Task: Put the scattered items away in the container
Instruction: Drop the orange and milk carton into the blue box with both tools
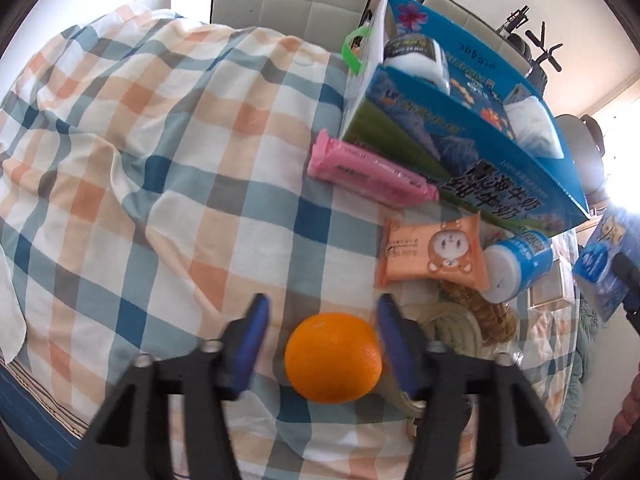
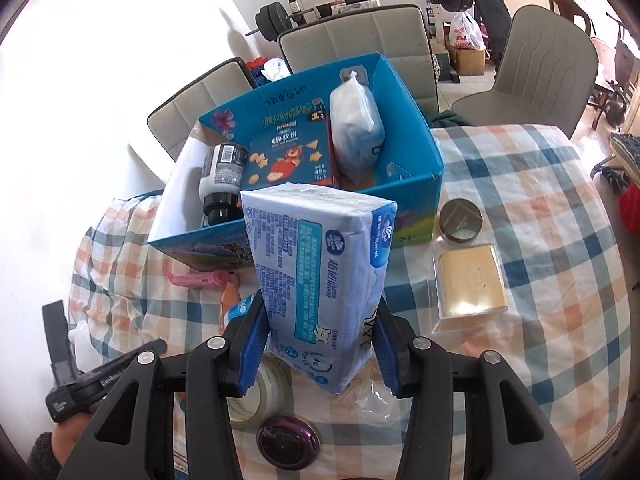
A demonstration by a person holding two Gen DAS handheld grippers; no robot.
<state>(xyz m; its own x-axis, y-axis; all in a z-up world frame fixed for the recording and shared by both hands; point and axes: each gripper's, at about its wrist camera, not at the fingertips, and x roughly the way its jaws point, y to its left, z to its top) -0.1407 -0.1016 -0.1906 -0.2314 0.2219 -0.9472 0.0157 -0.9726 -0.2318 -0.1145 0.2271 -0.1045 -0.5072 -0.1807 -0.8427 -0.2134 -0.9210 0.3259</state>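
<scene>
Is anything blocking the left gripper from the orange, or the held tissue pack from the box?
Nothing visible. The orange sits between the open fingers of the left gripper. The right gripper holds the tissue pack raised before the blue box.

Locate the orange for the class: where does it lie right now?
In the left wrist view, the orange lies on the checked tablecloth between the open fingers of the left hand-held gripper, nearer its right finger, below the orange wipes packet.
</scene>
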